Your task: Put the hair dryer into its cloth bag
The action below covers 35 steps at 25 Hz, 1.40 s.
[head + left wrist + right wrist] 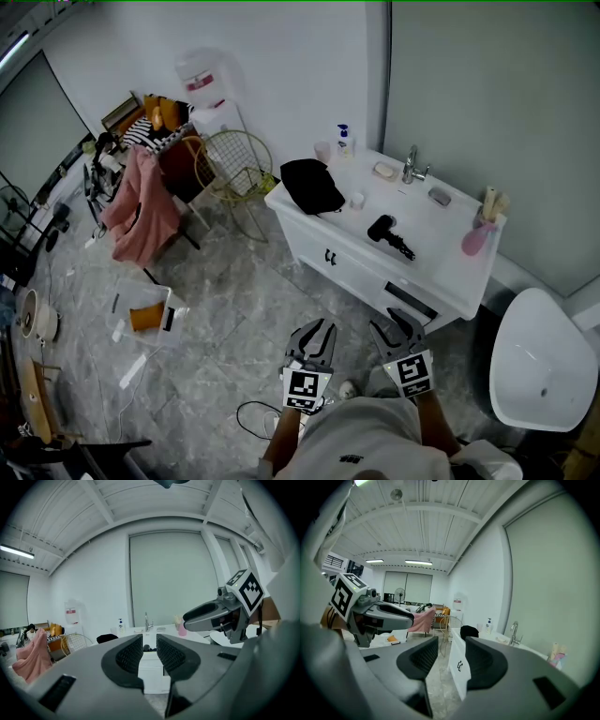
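A black hair dryer (389,234) lies on the white vanity counter (441,272), left of the tap. The black cloth bag (311,185) sits crumpled on the counter's left end. Both grippers hang over the floor in front of the vanity, well short of it. My left gripper (314,330) has its jaws close together with nothing in them. My right gripper (398,326) is shut and empty beside it. In the left gripper view the hair dryer (146,647) shows far off between the jaws and the bag (108,638) lies to the left. The right gripper view shows the bag (469,632) on the counter.
A tap (412,167), soap bottle (344,141) and pink cup (476,239) stand on the counter. A toilet (544,361) is at the right. A wire chair (234,164), a rack with pink cloth (141,202) and a plastic box (145,314) stand on the left floor.
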Motion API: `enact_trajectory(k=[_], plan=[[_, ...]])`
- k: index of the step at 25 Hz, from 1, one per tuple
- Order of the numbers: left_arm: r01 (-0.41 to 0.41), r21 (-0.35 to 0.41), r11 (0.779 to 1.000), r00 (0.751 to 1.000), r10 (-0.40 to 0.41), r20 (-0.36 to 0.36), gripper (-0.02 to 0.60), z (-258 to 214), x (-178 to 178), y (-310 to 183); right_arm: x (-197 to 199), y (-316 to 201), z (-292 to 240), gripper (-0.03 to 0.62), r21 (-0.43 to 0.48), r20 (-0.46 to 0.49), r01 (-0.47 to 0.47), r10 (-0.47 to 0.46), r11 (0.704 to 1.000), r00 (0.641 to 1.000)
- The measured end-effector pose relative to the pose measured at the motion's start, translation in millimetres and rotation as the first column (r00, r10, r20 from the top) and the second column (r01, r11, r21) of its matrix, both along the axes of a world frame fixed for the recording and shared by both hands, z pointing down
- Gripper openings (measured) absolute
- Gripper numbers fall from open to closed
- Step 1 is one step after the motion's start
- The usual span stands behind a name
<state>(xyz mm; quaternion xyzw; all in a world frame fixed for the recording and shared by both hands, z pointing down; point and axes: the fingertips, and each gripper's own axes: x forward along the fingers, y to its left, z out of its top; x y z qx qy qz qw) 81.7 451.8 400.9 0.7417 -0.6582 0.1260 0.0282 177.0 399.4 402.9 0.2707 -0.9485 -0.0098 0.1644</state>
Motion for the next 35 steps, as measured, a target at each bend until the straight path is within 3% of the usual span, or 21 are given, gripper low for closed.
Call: enact_trajectory(k=[15,35], plan=[[0.017,0.003,1.000,1.000,-0.017,0.004,0.095,0.8,-25.3,-41.5,-27.1,-46.4,7.3,0.190,-0.007,0.006,0.011,-0.011,1.000,1.000],[0.066,-0.003,0.998,0.997,-0.066,0.042,0.095,-11.8,-56.0,-186.0,-65.0,-192.3,0.8,0.193,-0.027,0.049,0.084,-0.082,0.996,0.995]])
